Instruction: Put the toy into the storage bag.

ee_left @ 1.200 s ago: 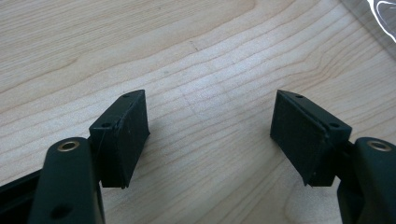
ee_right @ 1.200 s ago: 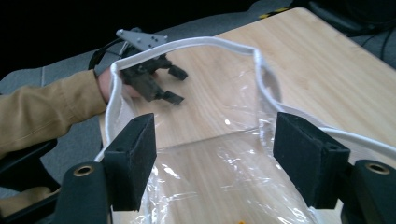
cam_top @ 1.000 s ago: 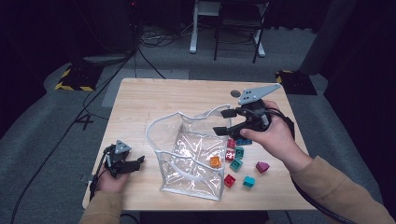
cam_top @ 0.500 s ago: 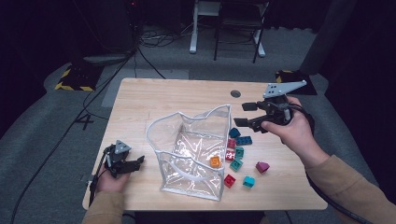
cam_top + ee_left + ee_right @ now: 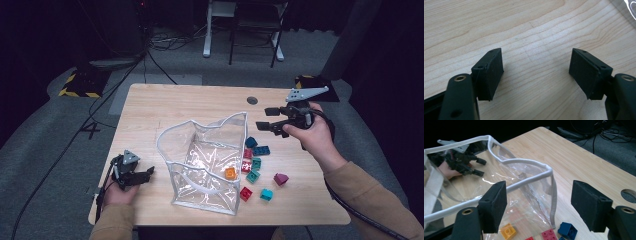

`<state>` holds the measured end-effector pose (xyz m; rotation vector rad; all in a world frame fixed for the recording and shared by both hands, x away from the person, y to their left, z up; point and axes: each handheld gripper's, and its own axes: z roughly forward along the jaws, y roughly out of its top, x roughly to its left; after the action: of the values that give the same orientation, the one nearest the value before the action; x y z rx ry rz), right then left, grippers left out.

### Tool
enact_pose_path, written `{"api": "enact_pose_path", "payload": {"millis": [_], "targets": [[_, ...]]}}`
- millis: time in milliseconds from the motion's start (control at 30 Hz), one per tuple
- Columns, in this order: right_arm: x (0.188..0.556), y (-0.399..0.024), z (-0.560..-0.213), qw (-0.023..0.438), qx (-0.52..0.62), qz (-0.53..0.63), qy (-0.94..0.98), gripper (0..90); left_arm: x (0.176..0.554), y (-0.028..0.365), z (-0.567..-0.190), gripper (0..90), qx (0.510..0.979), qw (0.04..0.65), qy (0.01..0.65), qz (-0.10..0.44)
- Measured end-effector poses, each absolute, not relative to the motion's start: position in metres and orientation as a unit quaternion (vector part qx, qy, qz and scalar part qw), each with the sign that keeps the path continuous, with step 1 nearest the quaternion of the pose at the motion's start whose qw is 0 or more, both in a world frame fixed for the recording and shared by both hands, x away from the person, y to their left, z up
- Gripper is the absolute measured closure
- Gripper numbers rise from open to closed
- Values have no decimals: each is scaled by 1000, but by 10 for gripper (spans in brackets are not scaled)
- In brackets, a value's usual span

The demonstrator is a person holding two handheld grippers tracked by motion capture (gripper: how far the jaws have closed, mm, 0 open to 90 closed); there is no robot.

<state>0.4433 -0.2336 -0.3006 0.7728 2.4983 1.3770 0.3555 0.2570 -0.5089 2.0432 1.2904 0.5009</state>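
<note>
On the pale wooden table (image 5: 200,107), the left gripper (image 5: 145,174) rests low near the table's left front corner in the person's left hand (image 5: 117,192), its jaws wide apart with bare wood grain between them in the left gripper view (image 5: 536,72). Nothing lies between it and the clear plastic pouch with white piping (image 5: 207,165), which stands open-mouthed at the table's middle, just to that gripper's right. One orange toy brick (image 5: 230,173) lies inside the pouch on its bottom.

Right of the pouch, loose on the wood, lie two red bricks (image 5: 245,193), one dark blue rounded piece (image 5: 251,142), one dark blue flat brick (image 5: 261,150), two green bricks (image 5: 253,176), one turquoise brick (image 5: 266,194) and one purple piece (image 5: 280,179). A small round hole (image 5: 252,100) sits in the tabletop behind them.

The right gripper (image 5: 262,119) hovers above and behind this cluster, well apart from the bricks, pointing toward the pouch's upright right wall. Its jaws are spread, nothing between them; in the right gripper view (image 5: 539,202) the pouch's rim (image 5: 524,182) stands between the gripper and the orange brick (image 5: 508,230).
</note>
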Motion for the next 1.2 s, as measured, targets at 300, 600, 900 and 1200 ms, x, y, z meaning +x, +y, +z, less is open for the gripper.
{"api": "enact_pose_path", "payload": {"millis": [300,600,900,1200], "targets": [[467,-241,-340,103,286,447,841,302,356,257,-509,275,781,330,494,191],[481,-241,-379,102,301,439,840,301,356,257,-509,274,779,330,496,193],[490,-232,-421,101,312,405,853,304,356,258,-509,274,779,329,496,196],[497,-225,-451,91,319,377,864,295,357,258,-509,274,779,329,496,196]]}}
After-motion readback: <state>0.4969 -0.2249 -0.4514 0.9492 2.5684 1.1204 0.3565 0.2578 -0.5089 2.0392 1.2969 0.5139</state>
